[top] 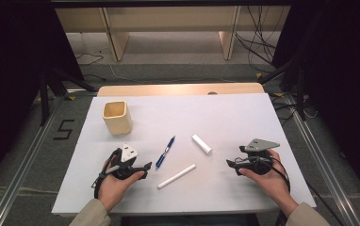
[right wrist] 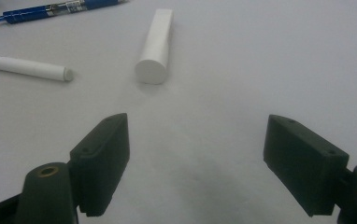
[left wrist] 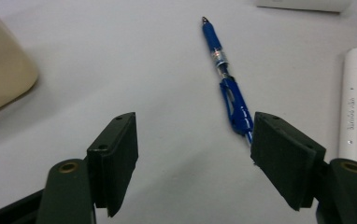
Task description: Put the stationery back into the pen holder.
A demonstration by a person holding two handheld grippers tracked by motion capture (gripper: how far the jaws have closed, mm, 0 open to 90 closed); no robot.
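- The person's left hand [top: 114, 181] is gripping the black left gripper [top: 146, 168] at the near left of the white table top [top: 244, 117], with the jaws pointing toward the middle of the table.
- In the left gripper view, the left gripper [left wrist: 193, 140] is standing with its jaws well apart and nothing pressed between the pads; the rear end of the blue ballpoint pen with a clip [left wrist: 228, 88] is lying just beside the jaw at the right of that view, partly behind it, and whether they are touching cannot be told.
- The person's right hand [top: 267, 176] is holding the black right gripper [top: 230, 165] at the near right; in the right gripper view the right gripper [right wrist: 195, 149] is showing its jaws wide apart over bare table, holding nothing.
- The long thin white cylinder [top: 176, 176] is lying slantwise between the two grippers, near the front edge.
- The blue pen [top: 165, 152] is lying just beyond the left gripper, its tip pointing away from the person.
- The short thick white cylinder [top: 201, 144] is lying a little farther off, right of the pen and apart from it.
- The cream square-sided cup [top: 117, 117] is standing upright at the far left of the table, well apart from the pen.
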